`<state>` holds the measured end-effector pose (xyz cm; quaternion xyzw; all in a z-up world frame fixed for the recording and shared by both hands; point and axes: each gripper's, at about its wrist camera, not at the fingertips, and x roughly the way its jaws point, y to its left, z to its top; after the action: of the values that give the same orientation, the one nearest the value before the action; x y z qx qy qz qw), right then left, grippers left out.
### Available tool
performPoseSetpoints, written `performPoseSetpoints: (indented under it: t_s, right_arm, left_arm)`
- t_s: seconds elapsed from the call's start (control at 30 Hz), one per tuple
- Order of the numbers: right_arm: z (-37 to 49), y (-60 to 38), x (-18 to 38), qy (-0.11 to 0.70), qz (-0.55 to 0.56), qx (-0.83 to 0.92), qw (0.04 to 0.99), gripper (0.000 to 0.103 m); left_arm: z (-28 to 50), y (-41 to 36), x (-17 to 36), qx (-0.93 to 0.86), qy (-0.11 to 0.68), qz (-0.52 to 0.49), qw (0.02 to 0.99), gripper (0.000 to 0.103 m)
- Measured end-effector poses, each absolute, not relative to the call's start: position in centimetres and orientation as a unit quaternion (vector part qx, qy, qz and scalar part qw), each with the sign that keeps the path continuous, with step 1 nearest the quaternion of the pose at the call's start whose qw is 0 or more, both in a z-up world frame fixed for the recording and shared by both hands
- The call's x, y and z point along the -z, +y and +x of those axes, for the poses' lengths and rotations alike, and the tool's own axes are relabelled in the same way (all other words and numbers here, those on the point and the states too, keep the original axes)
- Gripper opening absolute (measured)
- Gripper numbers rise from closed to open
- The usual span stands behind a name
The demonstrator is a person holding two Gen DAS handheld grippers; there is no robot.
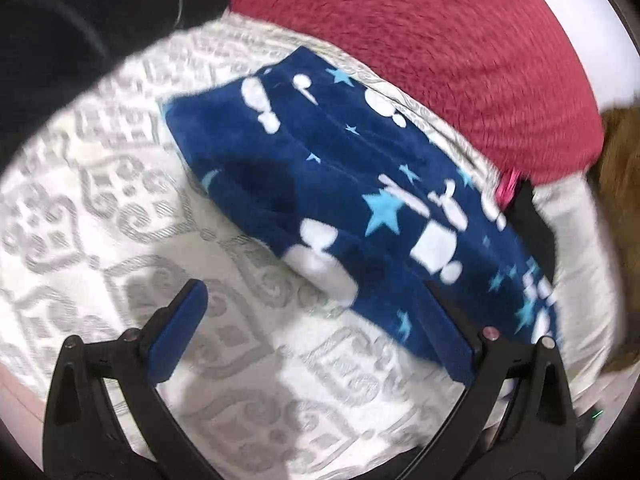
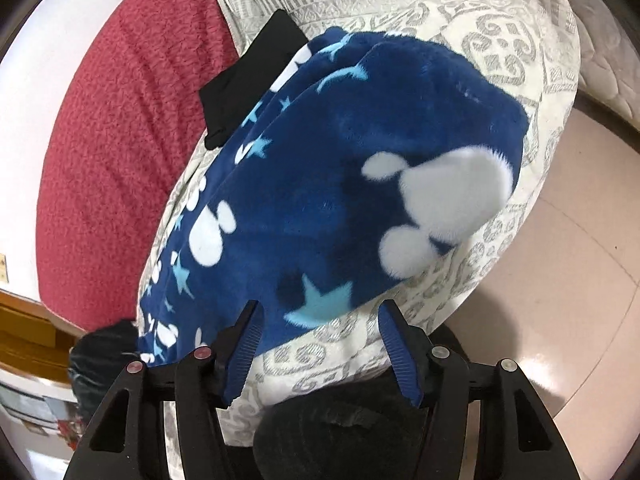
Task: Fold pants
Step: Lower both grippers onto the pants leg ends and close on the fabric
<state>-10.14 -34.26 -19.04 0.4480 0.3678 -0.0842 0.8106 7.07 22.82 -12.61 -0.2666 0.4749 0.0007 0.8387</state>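
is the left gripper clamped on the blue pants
No, the left gripper stands open, one finger over the patterned cover and the other at the edge of the blue pants, pinching nothing.

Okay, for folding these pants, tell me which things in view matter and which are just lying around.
Part of the job:
- blue fleece pants with stars
- left gripper, open
- right gripper, open
- patterned white bed cover under the pants

Just lying about:
- red blanket
- black cloth beside the pants
- dark bundle near the right gripper

A home bedroom: patterned bedspread point(image 1: 120, 208), red blanket point(image 1: 420, 40) (tiled floor point(image 2: 560, 280)).
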Motion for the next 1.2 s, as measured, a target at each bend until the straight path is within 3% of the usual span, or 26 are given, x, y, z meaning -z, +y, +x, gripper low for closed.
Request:
performPoseSetpoints:
  t_s: [0.13,0.27,0.33,0.4,0.5,0.7,0.8,0.87,0.9,0.93,0.97,1.0,1.2]
  right_arm:
    - [-9.6,-34.0,18.6,0.359,0.451,0.061,0.815,0.061]
    - [-9.0,-33.8,18.8,0.359,0.455,0.049,0.813,0.061]
    - [-9.0,-33.9,19.1,0.360,0.461,0.047,0.810,0.061]
    - [-9.2,-34.2,19.4,0.359,0.476,0.044,0.801,0.062]
    - [-9.4,-34.5,20.1,0.364,0.491,0.046,0.790,0.063]
    - [-9.2,-35.0,21.5,0.363,0.513,0.055,0.776,0.063]
    - [-8.6,-35.9,22.3,0.346,0.534,0.069,0.768,0.064]
    - [-8.4,-36.6,22.5,0.328,0.549,0.082,0.764,0.063]
    - [-8.3,-36.8,22.3,0.319,0.545,0.093,0.770,0.061]
    - [-8.1,-36.8,22.0,0.314,0.532,0.104,0.780,0.033]
    - [-8.0,-36.7,21.6,0.316,0.514,0.117,0.789,0.007]
    - [-7.8,-36.5,21.1,0.321,0.496,0.125,0.797,0.008]
    - [-8.1,-35.4,17.3,0.288,0.437,0.112,0.845,0.007]
  left_arm:
    - [9.3,23.0,14.5,0.010,0.491,-0.310,0.814,0.102]
    - [11.2,22.7,16.8,0.017,0.512,-0.358,0.780,0.086]
    - [11.7,22.5,16.6,0.008,0.501,-0.358,0.788,0.084]
    - [12.4,22.5,16.7,0.019,0.502,-0.364,0.784,0.059]
    - [13.3,22.2,17.1,0.032,0.512,-0.367,0.776,0.030]
    - [13.5,22.0,17.5,0.027,0.518,-0.347,0.781,0.030]
    - [13.6,22.4,18.0,0.025,0.514,-0.368,0.774,0.047]
    - [13.8,22.5,17.9,0.023,0.510,-0.375,0.774,0.050]
    - [13.9,22.3,17.7,0.016,0.508,-0.365,0.780,0.049]
    - [14.2,22.0,17.4,0.015,0.508,-0.347,0.788,0.043]
    - [14.4,21.6,17.1,0.018,0.509,-0.327,0.796,0.017]
    - [14.6,21.3,16.8,0.025,0.512,-0.313,0.800,0.009]
    - [13.9,21.3,14.8,0.030,0.494,-0.295,0.817,0.009]
